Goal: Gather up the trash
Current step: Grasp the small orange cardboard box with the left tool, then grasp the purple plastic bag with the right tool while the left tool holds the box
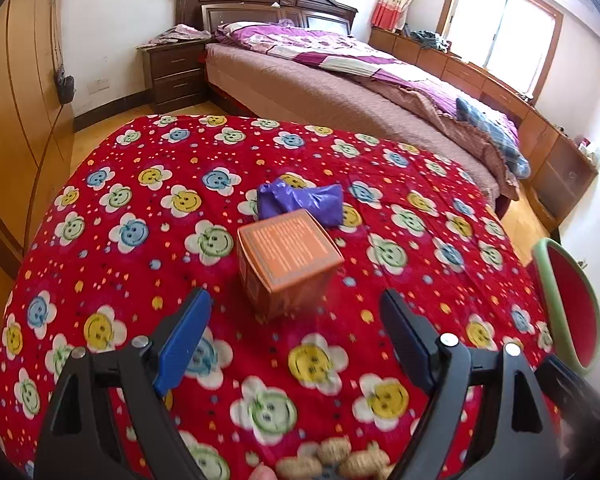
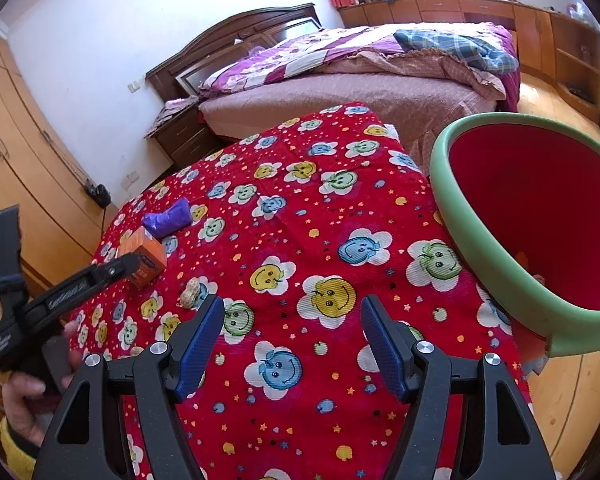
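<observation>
An orange cardboard box [image 1: 288, 256] stands on the red flower-print cloth [image 1: 140, 280], just ahead of my left gripper [image 1: 296, 314], which is open and apart from it. Behind the box lies a crumpled purple bag [image 1: 300, 200]. Several peanuts [image 1: 332, 460] lie under the left gripper's base. My right gripper [image 2: 293, 312] is open over bare cloth with nothing between its blue pads. A single peanut [image 2: 191, 292] lies just left of it. From the right wrist, the box [image 2: 144, 256] and the bag [image 2: 168, 218] lie far left.
A red bin with a green rim [image 2: 440, 168] stands at the table's right edge, also seen as the bin [image 1: 548, 280] from the left wrist. A hand [image 2: 24, 396] holds the left gripper. Behind are a bed [image 1: 340, 92], a nightstand [image 1: 172, 72] and wardrobes [image 1: 16, 100].
</observation>
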The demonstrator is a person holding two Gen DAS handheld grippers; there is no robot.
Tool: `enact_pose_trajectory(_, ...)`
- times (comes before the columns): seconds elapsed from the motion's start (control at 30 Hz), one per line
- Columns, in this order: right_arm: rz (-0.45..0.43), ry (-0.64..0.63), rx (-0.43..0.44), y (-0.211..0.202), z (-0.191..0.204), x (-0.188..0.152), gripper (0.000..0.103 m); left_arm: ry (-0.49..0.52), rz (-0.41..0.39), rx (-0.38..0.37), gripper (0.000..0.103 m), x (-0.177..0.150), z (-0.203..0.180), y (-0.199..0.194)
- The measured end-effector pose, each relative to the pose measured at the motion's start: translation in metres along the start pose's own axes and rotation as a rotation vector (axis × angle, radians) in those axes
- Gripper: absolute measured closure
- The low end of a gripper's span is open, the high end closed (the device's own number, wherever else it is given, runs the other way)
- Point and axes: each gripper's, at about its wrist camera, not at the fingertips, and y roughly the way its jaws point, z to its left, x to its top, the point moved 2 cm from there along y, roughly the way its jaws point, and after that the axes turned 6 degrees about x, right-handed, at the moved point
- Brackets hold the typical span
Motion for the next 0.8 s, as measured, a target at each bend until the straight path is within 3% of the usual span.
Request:
enact_pose_trajectory(0.37, 0.023, 0.021, 0.0, 0.01, -0.01, -0.001, 0.031, -0.009, 0.022, 0.014, 0.018, 0.016, -0.007, 0.031)
enact_pose_trajectory(0.43, 0.023, 0.023, 0.0, 0.01, -0.011, -0.001, 0.031, -0.025, 0.038, 0.014, 0.026, 0.014, -0.005, 0.035)
enact_pose_trajectory(0.47, 0.023, 0.024, -0.001, 0.01, -0.011, 0.0, 0.031, -0.035, 0.046, 0.015, 0.037, 0.014, -0.003, 0.037)
enact_pose_trajectory(0.5, 0.025, 0.026, 0.0, 0.01, -0.012, 0.0, 0.031, -0.04, 0.058, 0.011, 0.041, 0.014, -0.002, 0.039)
enact_pose_trajectory(0.8, 0.039, 0.011, 0.013, 0.013, 0.0, 0.002, 0.031, -0.049, 0.012, -0.032, 0.042, 0.015, 0.013, 0.023)
